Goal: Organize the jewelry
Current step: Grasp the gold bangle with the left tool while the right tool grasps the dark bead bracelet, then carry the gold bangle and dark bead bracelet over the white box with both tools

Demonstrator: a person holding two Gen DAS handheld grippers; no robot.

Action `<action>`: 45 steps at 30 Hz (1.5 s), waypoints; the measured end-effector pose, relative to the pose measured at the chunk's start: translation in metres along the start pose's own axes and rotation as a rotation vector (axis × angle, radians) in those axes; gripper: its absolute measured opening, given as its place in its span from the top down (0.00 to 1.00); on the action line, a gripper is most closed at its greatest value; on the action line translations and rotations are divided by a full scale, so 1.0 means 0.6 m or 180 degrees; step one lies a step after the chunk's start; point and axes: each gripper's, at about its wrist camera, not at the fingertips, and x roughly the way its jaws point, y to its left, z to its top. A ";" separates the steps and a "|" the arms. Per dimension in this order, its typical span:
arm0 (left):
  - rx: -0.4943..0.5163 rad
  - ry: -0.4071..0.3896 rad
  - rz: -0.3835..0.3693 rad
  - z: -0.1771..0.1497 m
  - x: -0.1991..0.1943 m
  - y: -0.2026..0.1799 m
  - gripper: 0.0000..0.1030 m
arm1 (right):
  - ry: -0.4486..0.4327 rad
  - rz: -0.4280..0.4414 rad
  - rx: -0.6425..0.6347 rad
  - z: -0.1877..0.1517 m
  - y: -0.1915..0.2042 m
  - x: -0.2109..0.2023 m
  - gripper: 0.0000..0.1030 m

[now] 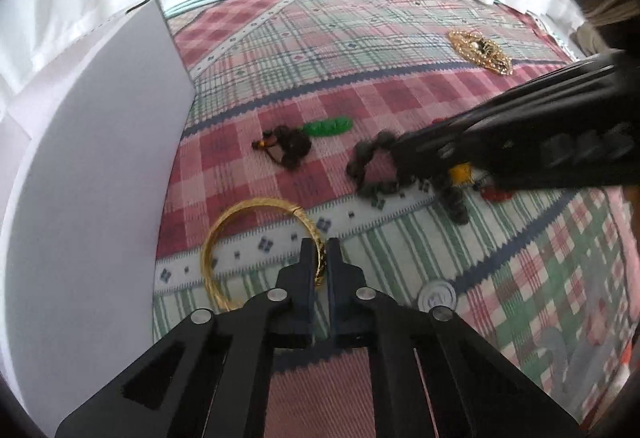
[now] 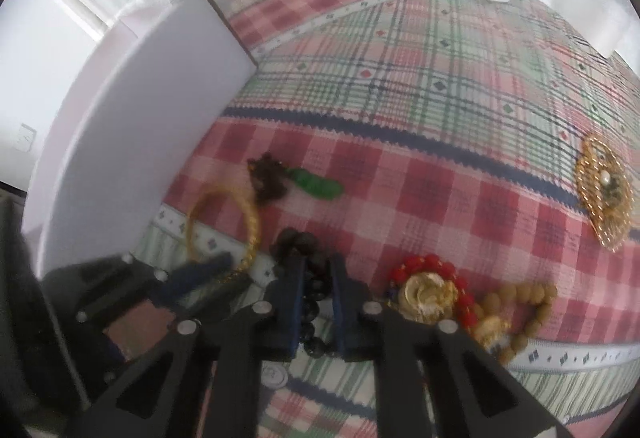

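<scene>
My left gripper (image 1: 322, 245) is shut on the gold bangle (image 1: 240, 238), pinching its right rim on the plaid cloth; it also shows in the right wrist view (image 2: 230, 270) with the bangle (image 2: 252, 222). My right gripper (image 2: 316, 262) is shut on the dark bead bracelet (image 2: 308, 294); in the left wrist view its fingers (image 1: 416, 150) sit on that bracelet (image 1: 362, 170). A green pendant with dark beads (image 1: 312, 130) lies beyond.
A white box wall (image 1: 100, 158) stands at the left. A gold filigree brooch (image 2: 604, 190) lies far right. A red bead and gold flower piece (image 2: 428, 290) and tan beads (image 2: 528, 298) lie right of my right gripper. White curtains hang behind.
</scene>
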 end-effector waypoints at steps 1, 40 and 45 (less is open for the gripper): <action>-0.0035 0.0004 -0.0029 -0.011 -0.009 0.002 0.97 | -0.0038 0.0010 0.0004 -0.007 0.000 -0.012 0.87; -0.0712 -0.0348 0.0107 -0.211 -0.221 -0.016 0.97 | -0.0278 0.0452 0.0163 -0.248 0.012 -0.167 0.87; -0.0871 -0.0463 -0.0151 -0.196 -0.265 -0.009 0.97 | -0.0376 0.0470 0.0082 -0.246 0.029 -0.192 0.87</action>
